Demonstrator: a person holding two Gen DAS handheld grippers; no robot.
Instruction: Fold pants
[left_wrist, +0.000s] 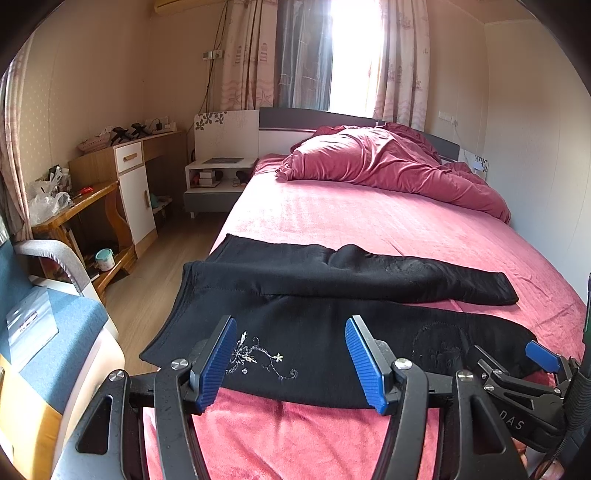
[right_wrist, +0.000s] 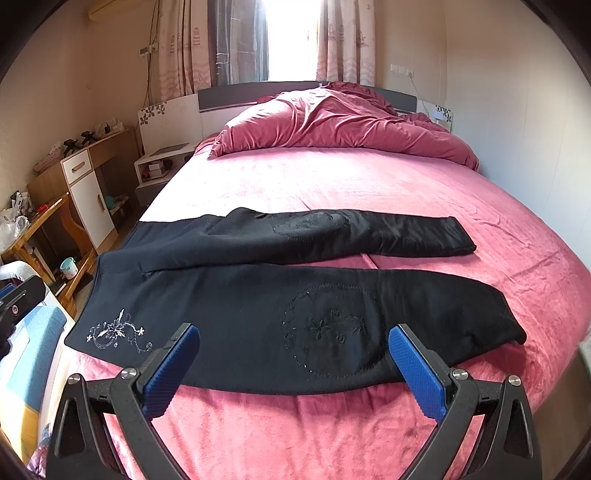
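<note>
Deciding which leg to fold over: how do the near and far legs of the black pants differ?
The near leg lies flat and spread wide; the far leg looks narrower and rumpled. The near leg's stitched circle motif reads clearly; the far leg's is faint. Both are black and lie across the pink bedsheet.

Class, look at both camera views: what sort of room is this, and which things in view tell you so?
Most likely a home bedroom. A bed with a pink sheet fills the view, a rumpled duvet lies at its headboard, and a bedside table stands next to it. Black pants lie spread on the bed.
</note>
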